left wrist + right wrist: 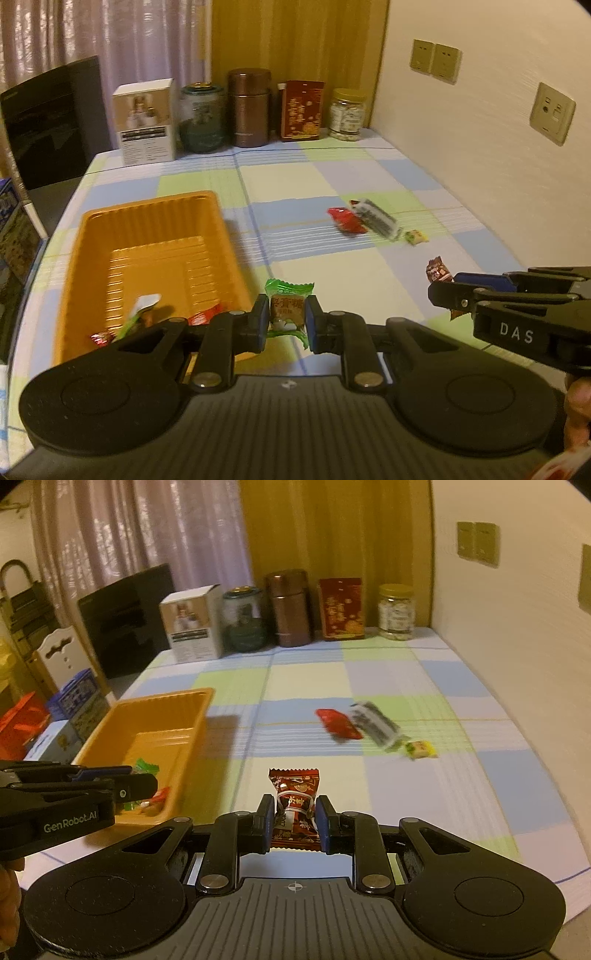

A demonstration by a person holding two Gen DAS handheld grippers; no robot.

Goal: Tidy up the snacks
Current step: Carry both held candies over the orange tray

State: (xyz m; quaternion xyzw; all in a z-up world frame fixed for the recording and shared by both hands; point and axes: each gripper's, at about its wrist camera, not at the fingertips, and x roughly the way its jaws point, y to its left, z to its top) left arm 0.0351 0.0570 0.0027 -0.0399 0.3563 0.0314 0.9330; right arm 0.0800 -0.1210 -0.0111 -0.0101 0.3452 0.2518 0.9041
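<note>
My left gripper (pixel 287 314) is shut on a green-wrapped candy (pixel 287 308), held just right of the orange tray (pixel 147 236). My right gripper (pixel 294 821) is shut on a dark red-wrapped candy (pixel 295 805) above the checked tablecloth; it also shows in the left wrist view (pixel 441 291) with the red candy (pixel 437 271). The tray (pixel 192 705) holds several candies (pixel 146 768) near its front end. On the cloth further right lie a red packet (pixel 345 219), a dark striped packet (pixel 378 218) and a small yellow candy (pixel 416 236).
Along the table's back edge stand a white box (pixel 146 122), a green jar (pixel 201 118), a brown flask (pixel 249 109), a red box (pixel 302 110) and a clear jar (pixel 347 114). The wall (pixel 480 147) runs along the right. Boxes (pixel 74 701) stand off the left edge.
</note>
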